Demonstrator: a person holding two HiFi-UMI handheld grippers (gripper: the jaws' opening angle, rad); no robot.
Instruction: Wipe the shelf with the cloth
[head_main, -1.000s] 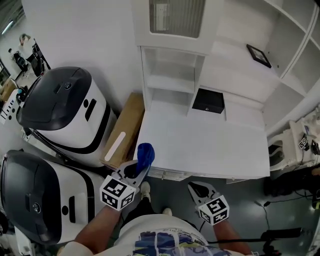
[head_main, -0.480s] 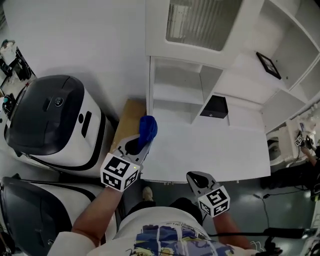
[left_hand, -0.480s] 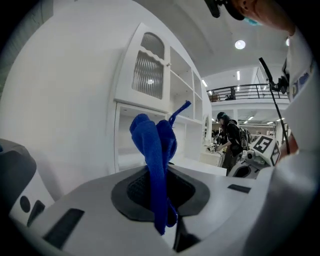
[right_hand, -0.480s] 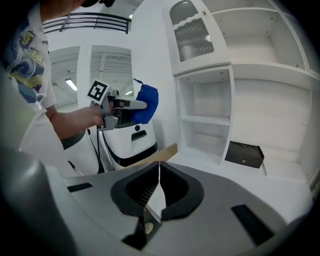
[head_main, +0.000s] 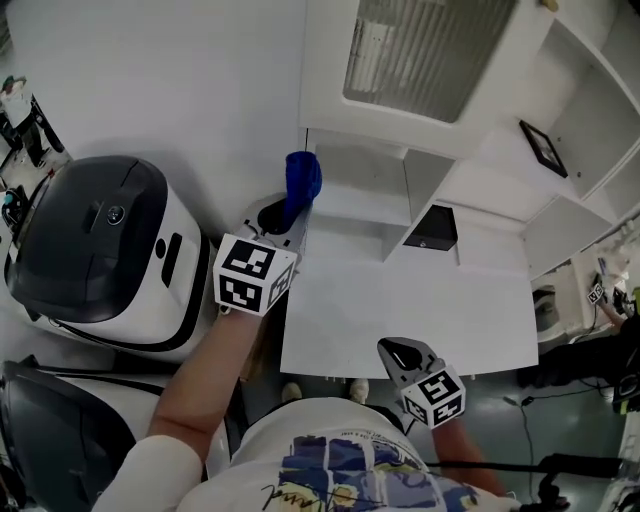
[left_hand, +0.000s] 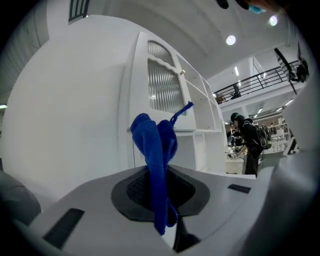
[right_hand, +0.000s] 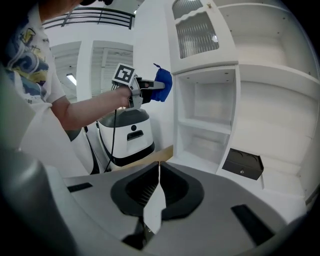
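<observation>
A bunched blue cloth (head_main: 302, 180) is pinched in my left gripper (head_main: 287, 212), which is shut on it and held up at the left front edge of the white shelf unit (head_main: 360, 195), level with the upper cubby. The left gripper view shows the cloth (left_hand: 157, 150) standing up out of the shut left gripper (left_hand: 160, 187), with the shelf unit (left_hand: 200, 145) just beyond. My right gripper (head_main: 402, 355) hangs low at the desk's front edge, shut with nothing in it. From the right gripper (right_hand: 159, 167) I see the cloth (right_hand: 164, 85) beside the shelf unit (right_hand: 207, 125).
A white desk top (head_main: 420, 310) lies below the shelf cubbies. A black box (head_main: 432, 228) sits in the lower middle cubby and a dark picture frame (head_main: 543, 147) on a right shelf. A ribbed glass door (head_main: 420, 50) is above. Two white-and-black machines (head_main: 100, 250) stand left.
My left gripper has carried the cloth from the desk's front left corner up and forward to the shelf unit's left edge. The right gripper has stayed by the desk's front edge.
</observation>
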